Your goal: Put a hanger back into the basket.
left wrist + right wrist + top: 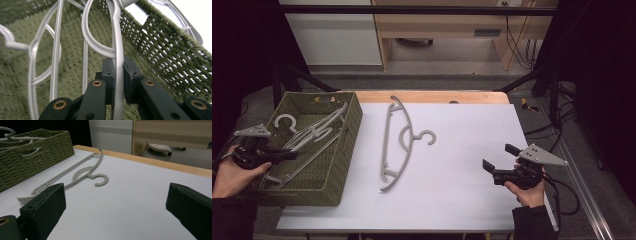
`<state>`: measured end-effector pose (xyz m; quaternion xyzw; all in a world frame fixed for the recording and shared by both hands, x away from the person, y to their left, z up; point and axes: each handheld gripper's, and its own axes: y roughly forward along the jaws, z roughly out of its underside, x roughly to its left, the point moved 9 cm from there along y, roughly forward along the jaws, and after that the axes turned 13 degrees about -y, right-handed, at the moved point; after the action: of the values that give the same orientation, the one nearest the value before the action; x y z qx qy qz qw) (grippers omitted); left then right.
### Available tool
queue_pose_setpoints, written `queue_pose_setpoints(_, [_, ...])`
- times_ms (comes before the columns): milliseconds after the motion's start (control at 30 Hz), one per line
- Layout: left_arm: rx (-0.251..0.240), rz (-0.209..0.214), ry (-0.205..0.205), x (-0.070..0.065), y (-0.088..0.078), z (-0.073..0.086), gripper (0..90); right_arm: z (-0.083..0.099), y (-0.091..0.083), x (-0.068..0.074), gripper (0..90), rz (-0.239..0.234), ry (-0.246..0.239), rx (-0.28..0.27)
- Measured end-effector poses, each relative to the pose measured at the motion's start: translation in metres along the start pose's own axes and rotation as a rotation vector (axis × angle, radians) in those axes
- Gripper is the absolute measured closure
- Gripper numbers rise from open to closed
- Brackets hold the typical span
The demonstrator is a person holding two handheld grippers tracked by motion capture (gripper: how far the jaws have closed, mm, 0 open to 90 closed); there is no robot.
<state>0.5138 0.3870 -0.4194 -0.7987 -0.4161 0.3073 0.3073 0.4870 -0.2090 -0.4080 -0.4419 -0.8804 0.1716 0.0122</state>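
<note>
Our left claw is pinched on the thin bar of a grey hanger inside the green woven basket, at the left side of the table. In the high view we see that claw reaching over the basket's near left part, with the hand behind it. We cannot count the hangers in the basket exactly, since they overlap; we make out at least two, with one hook standing up at the far left. One more hanger lies flat on the white tabletop just right of the basket, its hook pointing right. Our right claw hovers over the near right part of the table with its jaws spread wide and nothing between them, well apart from that lone hanger.
</note>
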Motion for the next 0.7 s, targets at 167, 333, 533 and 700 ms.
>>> queue_pose_setpoints(167, [0.001, 0.021, -0.011, -0.004, 0.013, 0.003, 80.3, 0.0, 0.0, 0.0, 3.0, 0.001, 0.002, 0.001])
queue_pose_setpoints(333, [-0.018, 0.014, -0.045, -0.001, 0.015, 0.002, 79.9, 0.0, 0.0, 0.0, 3.1, 0.0, 0.002, 0.0])
queue_pose_setpoints(533, [-0.056, -0.092, -0.112, 0.018, 0.006, 0.001, 75.5, 0.0, 0.001, 0.0, 3.0, 0.0, 0.0, 0.001])
queue_pose_setpoints(700, [-0.074, -0.17, -0.134, 0.029, -0.002, -0.002, 74.2, 0.001, 0.001, 0.0, 3.0, -0.002, -0.002, 0.004])
